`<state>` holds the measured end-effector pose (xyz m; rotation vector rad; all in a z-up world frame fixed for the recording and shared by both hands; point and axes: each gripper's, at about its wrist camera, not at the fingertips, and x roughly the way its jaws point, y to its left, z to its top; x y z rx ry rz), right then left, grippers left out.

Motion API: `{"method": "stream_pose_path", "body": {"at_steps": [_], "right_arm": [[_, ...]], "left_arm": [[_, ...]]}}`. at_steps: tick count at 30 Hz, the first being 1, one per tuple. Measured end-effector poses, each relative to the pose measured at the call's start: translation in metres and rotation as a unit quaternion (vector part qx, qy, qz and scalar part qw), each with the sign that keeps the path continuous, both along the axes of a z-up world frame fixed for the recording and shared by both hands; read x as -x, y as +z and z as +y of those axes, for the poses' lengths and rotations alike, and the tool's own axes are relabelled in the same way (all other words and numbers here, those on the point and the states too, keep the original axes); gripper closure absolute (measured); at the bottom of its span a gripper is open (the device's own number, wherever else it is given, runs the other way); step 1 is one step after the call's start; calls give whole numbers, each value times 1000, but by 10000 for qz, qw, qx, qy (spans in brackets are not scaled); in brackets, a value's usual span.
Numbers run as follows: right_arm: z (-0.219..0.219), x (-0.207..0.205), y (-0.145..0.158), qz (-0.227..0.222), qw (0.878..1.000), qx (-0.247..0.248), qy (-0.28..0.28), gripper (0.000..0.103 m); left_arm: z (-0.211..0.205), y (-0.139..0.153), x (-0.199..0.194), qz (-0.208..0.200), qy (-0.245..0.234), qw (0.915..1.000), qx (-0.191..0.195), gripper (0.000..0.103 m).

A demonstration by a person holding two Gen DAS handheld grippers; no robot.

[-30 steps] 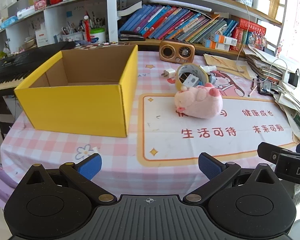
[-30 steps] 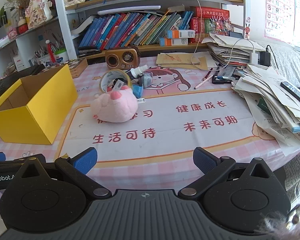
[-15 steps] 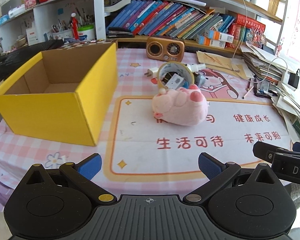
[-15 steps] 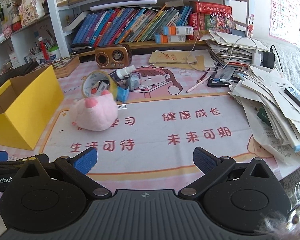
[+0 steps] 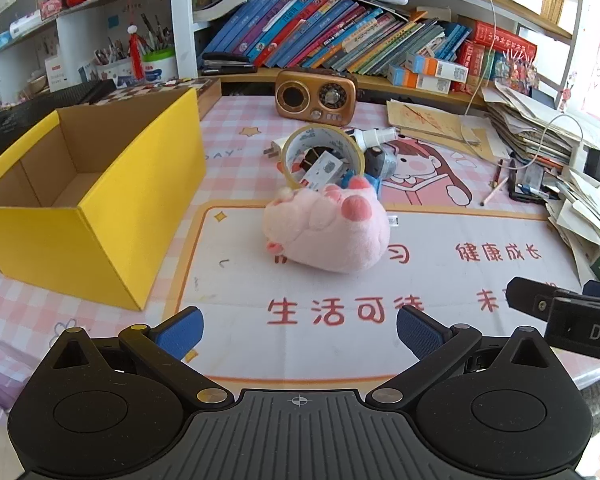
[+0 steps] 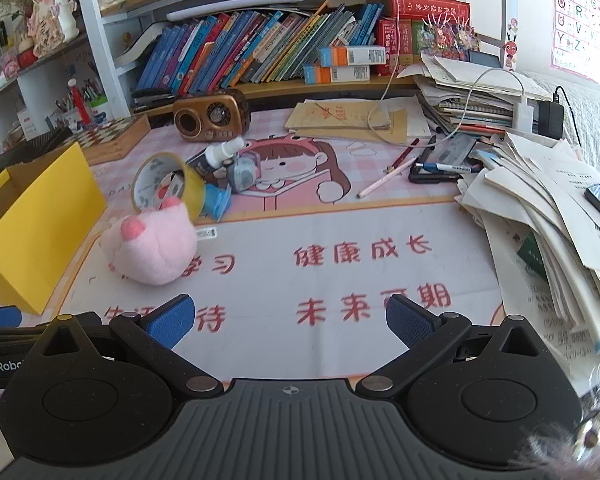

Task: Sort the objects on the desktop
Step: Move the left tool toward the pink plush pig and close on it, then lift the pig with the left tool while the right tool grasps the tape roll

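Note:
A pink plush toy (image 5: 328, 232) lies on the desk mat, also in the right wrist view (image 6: 150, 250). Behind it stands a roll of yellow tape (image 5: 320, 156) with small items, a white spray bottle (image 5: 374, 136) and a blue piece (image 6: 216, 202). An open, empty yellow box (image 5: 88, 200) stands at the left. My left gripper (image 5: 300, 330) is open and empty, short of the plush toy. My right gripper (image 6: 288, 320) is open and empty over the mat, right of the toy.
A brown retro radio (image 5: 316, 98) stands at the back by the bookshelf. Stacked papers (image 6: 548, 224), a pencil (image 6: 384, 178), pens and a charger cable crowd the right side. A black keyboard (image 5: 28, 112) lies behind the box.
Both grippers have moved forward and to the right over the desk; the plush toy and tape now appear closer and the box has shifted left in view. Jaws stay open.

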<state>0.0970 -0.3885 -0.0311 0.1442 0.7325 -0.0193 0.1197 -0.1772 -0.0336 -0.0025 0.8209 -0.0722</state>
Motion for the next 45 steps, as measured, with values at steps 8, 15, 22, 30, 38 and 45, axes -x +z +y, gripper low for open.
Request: {"method": "stream_pose_path", "body": {"at_steps": [8, 15, 22, 30, 38, 45], "right_arm": [[-20, -17, -3, -32, 9998, -182, 69, 1], [-28, -35, -2, -169, 9994, -268, 129, 1], [-34, -53, 0, -306, 9991, -262, 103, 2], [-31, -64, -1, -291, 9990, -279, 182, 2], [-28, -70, -4, -219, 9993, -224, 202, 2], [-25, -75, -5, -179, 9993, -195, 259, 2]], "left_arm": [[-18, -2, -17, -64, -2, 9999, -109, 0], [-26, -5, -32, -170, -15, 9998, -124, 0], [-30, -7, -52, -300, -40, 9995, -120, 0], [-36, -20, -76, -318, -128, 9992, -189, 0], [-33, -37, -102, -171, -51, 9997, -174, 0], [-29, -44, -106, -239, -168, 9996, -59, 1]]}}
